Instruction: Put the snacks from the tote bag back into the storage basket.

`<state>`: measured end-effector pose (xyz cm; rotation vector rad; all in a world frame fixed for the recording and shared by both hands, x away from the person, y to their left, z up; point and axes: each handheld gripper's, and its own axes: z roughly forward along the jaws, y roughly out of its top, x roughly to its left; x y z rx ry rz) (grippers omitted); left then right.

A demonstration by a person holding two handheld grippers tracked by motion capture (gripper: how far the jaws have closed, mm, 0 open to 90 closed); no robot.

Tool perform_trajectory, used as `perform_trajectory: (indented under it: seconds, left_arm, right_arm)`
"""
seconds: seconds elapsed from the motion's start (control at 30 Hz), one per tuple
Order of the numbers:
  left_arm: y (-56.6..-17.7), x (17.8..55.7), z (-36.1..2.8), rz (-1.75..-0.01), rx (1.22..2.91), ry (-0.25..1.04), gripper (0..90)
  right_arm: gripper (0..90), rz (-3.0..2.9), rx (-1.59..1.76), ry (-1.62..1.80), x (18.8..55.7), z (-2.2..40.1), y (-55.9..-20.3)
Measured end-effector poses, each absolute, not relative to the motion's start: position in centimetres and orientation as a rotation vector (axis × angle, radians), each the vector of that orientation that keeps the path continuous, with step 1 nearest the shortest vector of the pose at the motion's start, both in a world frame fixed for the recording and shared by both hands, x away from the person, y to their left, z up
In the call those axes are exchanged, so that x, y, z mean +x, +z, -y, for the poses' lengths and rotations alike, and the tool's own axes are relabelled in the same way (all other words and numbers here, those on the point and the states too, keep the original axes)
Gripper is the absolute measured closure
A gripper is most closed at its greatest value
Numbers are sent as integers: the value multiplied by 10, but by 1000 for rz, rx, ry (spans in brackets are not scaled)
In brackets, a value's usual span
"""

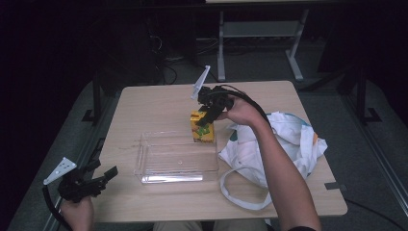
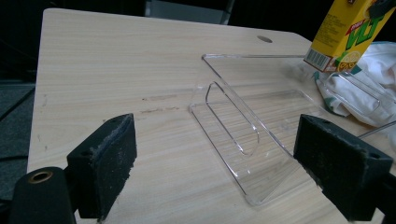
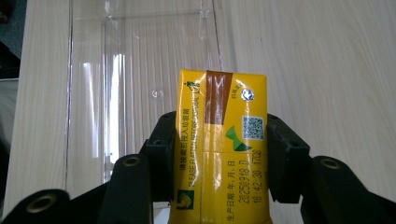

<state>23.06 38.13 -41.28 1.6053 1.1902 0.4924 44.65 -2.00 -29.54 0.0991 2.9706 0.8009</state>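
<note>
The right gripper (image 1: 208, 114) clamps the upright juice carton (image 1: 201, 127), long axis vertical; the left gripper (image 1: 103, 178) gapes empty.

A light wood-grain worktop (image 1: 154, 103) with rounded corners carries a clear rectangular plastic tray (image 1: 175, 159) near its middle. Just right of the tray lies a crumpled white cloth bag (image 1: 288, 139), its looped handle (image 1: 240, 195) trailing toward the near edge.

High view overhead, far; both gripper views close, seemingly low, sharing clear tray (image 1: 175, 159) with it.
</note>
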Motion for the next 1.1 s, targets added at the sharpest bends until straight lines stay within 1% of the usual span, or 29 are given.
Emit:
perform_trajectory:
  seconds: [1.1]
  left_arm:
    - [-413,230,-382,-1201,1578,485,127]
  right_arm:
    - [522,-3027,111,802,453,15,-331]
